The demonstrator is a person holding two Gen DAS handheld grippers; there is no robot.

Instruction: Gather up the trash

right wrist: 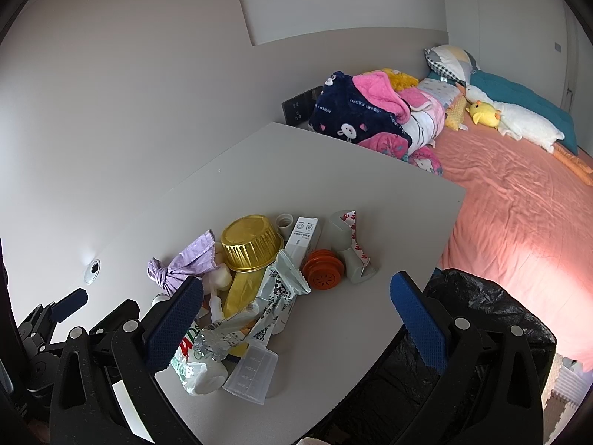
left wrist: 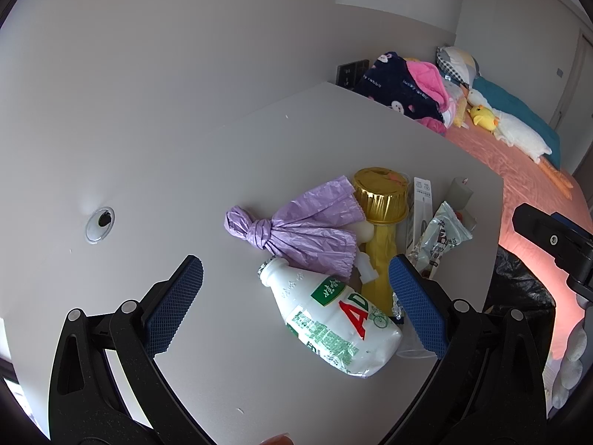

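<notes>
Left gripper (left wrist: 296,304) hovering low over the grey desk (left wrist: 185,193), fingers spread wide and holding nothing, the white AD bottle (left wrist: 333,322) lying on its side between the blue pads without touching either. Right gripper (right wrist: 296,315) likewise agape and empty, poised above the desk's near corner, its right finger out over the black bin bag (right wrist: 481,315) hanging just beside the desk edge. Trash heaped near that edge: knotted purple bag (left wrist: 296,230) just behind the bottle, upturned gold foil cup (right wrist: 252,243) touching the purple bag, crumpled wrapper (right wrist: 281,285) and clear measuring cup (right wrist: 252,372) in front, orange lid (right wrist: 322,269) and white box (right wrist: 302,237) to the right. Bottle's base partly masked by the right gripper's left finger; yellow item beneath the foil cup mostly buried, not identifiable. Print on the wrapper too small to read.
</notes>
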